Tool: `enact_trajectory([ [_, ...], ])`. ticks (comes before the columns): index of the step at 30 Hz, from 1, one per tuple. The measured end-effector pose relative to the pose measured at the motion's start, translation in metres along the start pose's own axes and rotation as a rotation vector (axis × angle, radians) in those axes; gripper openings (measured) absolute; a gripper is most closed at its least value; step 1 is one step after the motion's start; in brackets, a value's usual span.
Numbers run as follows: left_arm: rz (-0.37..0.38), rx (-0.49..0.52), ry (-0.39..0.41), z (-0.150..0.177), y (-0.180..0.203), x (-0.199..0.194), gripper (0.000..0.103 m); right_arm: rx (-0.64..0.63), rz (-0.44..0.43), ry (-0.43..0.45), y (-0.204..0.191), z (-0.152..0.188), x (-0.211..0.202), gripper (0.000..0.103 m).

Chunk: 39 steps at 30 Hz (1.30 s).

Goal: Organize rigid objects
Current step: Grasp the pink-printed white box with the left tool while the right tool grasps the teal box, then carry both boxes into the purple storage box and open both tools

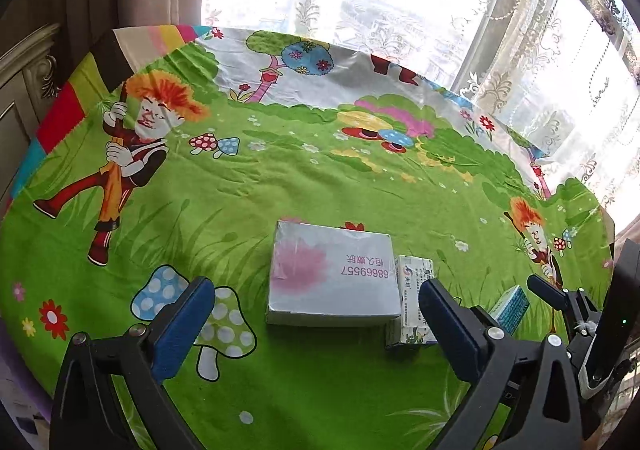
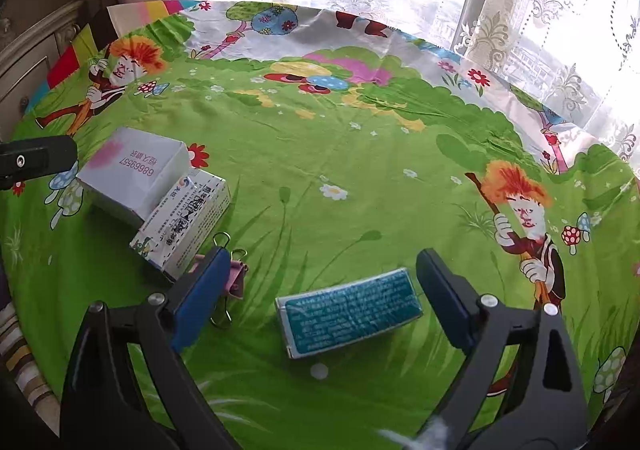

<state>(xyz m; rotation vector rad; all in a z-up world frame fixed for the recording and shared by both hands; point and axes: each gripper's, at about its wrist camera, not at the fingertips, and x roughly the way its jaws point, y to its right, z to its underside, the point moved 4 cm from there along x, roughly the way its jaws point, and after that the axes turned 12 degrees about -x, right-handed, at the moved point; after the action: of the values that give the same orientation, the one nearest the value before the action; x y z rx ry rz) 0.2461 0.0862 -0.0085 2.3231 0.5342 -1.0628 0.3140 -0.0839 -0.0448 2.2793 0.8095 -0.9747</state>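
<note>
Left jaws: your left gripper [image 1: 316, 324] stands wide apart, blue pads clear of everything, nothing pinched.
Between the left jaws: the white box with the pink flower print [image 1: 334, 274] lies flat in the gap, nearer the 12 o'clock end, touching neither pad as far as you can see.
Left, 3 o'clock: the narrow white printed carton [image 1: 412, 302] sits hard against the flower box's right side, just inside your right-hand finger.
Right jaws: your right gripper [image 2: 316, 300] is spread wide as well, gripping nothing.
Between the right jaws: the teal box [image 2: 350, 312] lies flat on the cloth, tilted, its right end near the right-hand pad; contact cannot be told.
Right, 9 o'clock: a pink binder clip [image 2: 234, 284] lies just behind your left-hand finger.
Right, 10 o'clock: the carton and flower box lie together, well apart from the teal box.
Surface: green cartoon tablecloth [image 2: 360, 178].
</note>
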Motion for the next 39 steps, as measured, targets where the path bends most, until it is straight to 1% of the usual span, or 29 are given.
enact_trajectory([
  [3,-0.028,0.046,-0.004,0.0,0.012,0.014,0.103,0.035,-0.014,-0.002,0.009,0.005,0.003,0.096],
  [7,-0.08,0.044,-0.034,0.003,0.009,0.035,0.103,0.079,-0.027,-0.02,0.018,0.014,0.011,0.096],
  [10,-0.098,0.038,-0.062,0.005,0.006,0.047,0.103,0.109,-0.031,-0.043,0.024,0.021,0.018,0.096],
  [11,-0.084,0.027,-0.063,0.005,0.005,0.049,0.103,0.118,-0.032,-0.051,0.026,0.023,0.02,0.096],
  [15,-0.081,0.015,-0.062,0.003,0.003,0.051,0.103,0.133,-0.046,-0.06,0.029,0.027,0.024,0.096],
  [19,-0.048,0.006,-0.072,0.003,-0.002,0.051,0.103,0.147,-0.043,-0.063,0.032,0.029,0.023,0.096],
  [22,-0.057,0.048,-0.063,0.005,0.001,0.047,0.103,0.158,-0.028,-0.077,0.035,0.031,0.022,0.096],
  [25,-0.062,0.087,-0.095,0.012,0.009,0.052,0.103,0.165,-0.021,-0.082,0.036,0.033,0.021,0.096],
  [27,-0.056,0.071,-0.089,0.014,0.008,0.053,0.103,0.171,-0.018,-0.086,0.037,0.034,0.02,0.096],
  [29,-0.072,0.046,-0.087,0.011,0.002,0.054,0.103,0.181,-0.013,-0.091,0.039,0.035,0.02,0.096],
  [31,-0.095,0.046,-0.083,0.01,-0.004,0.055,0.103,0.192,-0.006,-0.09,0.041,0.037,0.018,0.092],
  [32,-0.105,0.042,-0.082,0.01,-0.007,0.056,0.098,0.197,-0.003,-0.091,0.042,0.037,0.017,0.091],
  [33,-0.111,0.039,-0.089,0.011,-0.01,0.058,0.092,0.204,0.0,-0.09,0.044,0.037,0.017,0.087],
  [34,-0.111,0.038,-0.094,0.012,-0.012,0.06,0.092,0.211,0.003,-0.089,0.045,0.037,0.016,0.083],
  [35,-0.112,0.046,-0.087,0.013,-0.012,0.059,0.092,0.219,0.006,-0.088,0.047,0.038,0.015,0.081],
  [39,-0.113,0.069,-0.079,0.018,-0.011,0.054,0.091,0.233,-0.003,-0.085,0.048,0.038,0.013,0.079],
])
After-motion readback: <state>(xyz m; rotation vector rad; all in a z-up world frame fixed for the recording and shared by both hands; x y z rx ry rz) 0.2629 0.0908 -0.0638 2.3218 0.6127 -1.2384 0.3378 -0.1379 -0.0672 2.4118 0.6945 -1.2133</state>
